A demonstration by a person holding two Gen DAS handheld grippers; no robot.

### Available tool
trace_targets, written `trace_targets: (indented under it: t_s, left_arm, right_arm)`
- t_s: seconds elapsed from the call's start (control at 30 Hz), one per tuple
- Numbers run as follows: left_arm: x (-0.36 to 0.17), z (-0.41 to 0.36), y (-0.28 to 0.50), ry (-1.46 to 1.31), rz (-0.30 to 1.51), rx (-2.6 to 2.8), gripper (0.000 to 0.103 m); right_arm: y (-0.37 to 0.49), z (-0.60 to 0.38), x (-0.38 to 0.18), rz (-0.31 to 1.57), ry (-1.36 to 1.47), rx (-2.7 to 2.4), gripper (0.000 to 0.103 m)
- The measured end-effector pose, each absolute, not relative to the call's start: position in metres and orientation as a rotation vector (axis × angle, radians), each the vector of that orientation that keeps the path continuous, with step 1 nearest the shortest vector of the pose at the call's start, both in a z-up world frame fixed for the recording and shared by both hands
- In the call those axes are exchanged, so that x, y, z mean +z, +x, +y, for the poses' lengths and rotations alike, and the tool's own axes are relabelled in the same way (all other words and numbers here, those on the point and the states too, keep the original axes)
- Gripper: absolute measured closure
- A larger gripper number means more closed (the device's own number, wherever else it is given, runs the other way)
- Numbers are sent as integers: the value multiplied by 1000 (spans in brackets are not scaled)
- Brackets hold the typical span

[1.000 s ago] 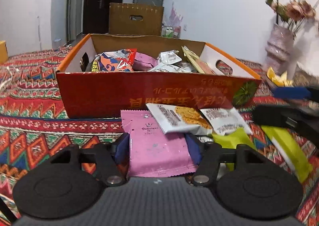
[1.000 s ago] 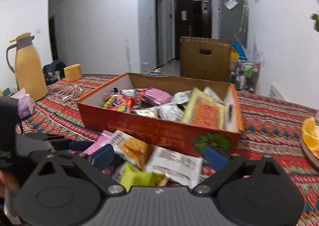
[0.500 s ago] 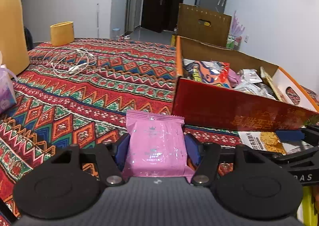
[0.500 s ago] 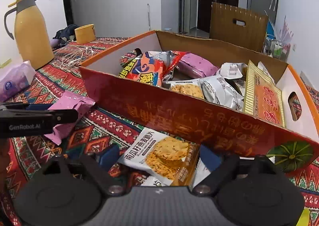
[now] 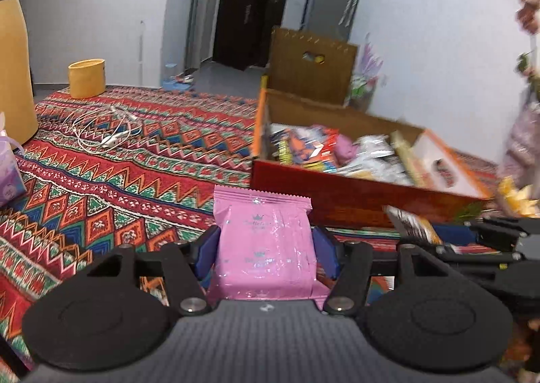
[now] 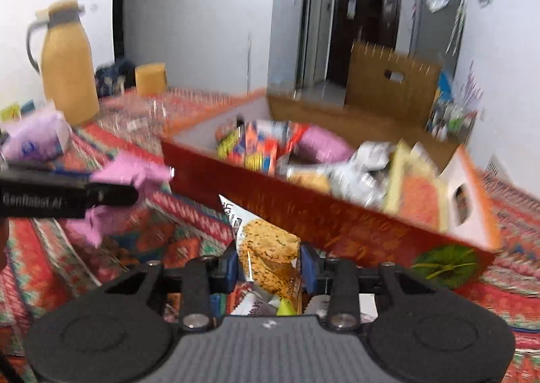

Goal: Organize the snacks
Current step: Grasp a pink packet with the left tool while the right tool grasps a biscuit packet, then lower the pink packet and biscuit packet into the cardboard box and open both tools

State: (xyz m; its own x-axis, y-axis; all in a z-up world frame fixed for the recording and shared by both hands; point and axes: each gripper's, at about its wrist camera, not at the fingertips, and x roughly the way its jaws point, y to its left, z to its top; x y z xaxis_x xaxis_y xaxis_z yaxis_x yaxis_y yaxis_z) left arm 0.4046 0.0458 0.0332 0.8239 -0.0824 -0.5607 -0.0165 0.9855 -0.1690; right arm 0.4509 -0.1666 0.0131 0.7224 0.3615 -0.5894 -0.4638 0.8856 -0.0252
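Through the left wrist camera I see my left gripper [image 5: 265, 249] clamped on a pink snack packet [image 5: 263, 244], its blue pads pressing both long sides so the packet stands up between them, lifted clear of the patterned tablecloth [image 5: 111, 187]. Ahead and to the right sits the open red cardboard box [image 5: 337, 200], already crowded with mixed snack packets; the pink packet is in front of its near left corner and outside it. A tangle of white cable [image 5: 104, 128] lies on the cloth to the left, with a small yellow tub [image 5: 86, 78] beyond it. Through the right wrist camera, which is blurred, my right gripper [image 6: 268, 268] has just been closing, and a white packet printed with round biscuits [image 6: 266, 254] now sits pinched between its pads, held at a slant just in front of the box's [image 6: 303, 211] red front wall. Further packets, one with a yellow-green corner, lie under it near the camera, too blurred to tell apart. At the left of this view the other gripper [image 6: 98, 195] appears side on with the pink packet [image 6: 131, 177] sticking out of it. A tall yellow thermos jug [image 6: 65, 62] stands far left on the table.
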Motion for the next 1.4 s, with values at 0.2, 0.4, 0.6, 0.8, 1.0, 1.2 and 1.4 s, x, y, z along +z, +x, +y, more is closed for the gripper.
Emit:
trace_targets:
  t_s: [0.2, 0.4, 0.6, 0.8, 1.0, 1.2, 1.4]
  left_arm:
    - [59, 27, 332, -166, 540, -108, 42]
    - [54, -4, 277, -151, 577, -170, 42]
    - [42, -27, 252, -111, 642, -191, 42]
    - [54, -37, 234, -80, 599, -202, 42]
    - [62, -44, 246, -58, 586, -201, 42]
    - [86, -41, 302, -24, 503, -216, 42]
    - [109, -38, 398, -3, 464, -233, 42]
  right_arm:
    - [376, -207, 49, 496, -111, 461, 69]
    - [307, -255, 43, 496, -17, 405, 70]
    - [264, -323, 32, 468, 262, 300, 70]
    - [243, -344, 38, 431, 248, 271, 70]
    - [251, -331, 36, 453, 216, 300, 70]
    - [299, -313, 57, 424, 121, 355, 70]
    - [391, -285, 83, 407, 43, 443, 70]
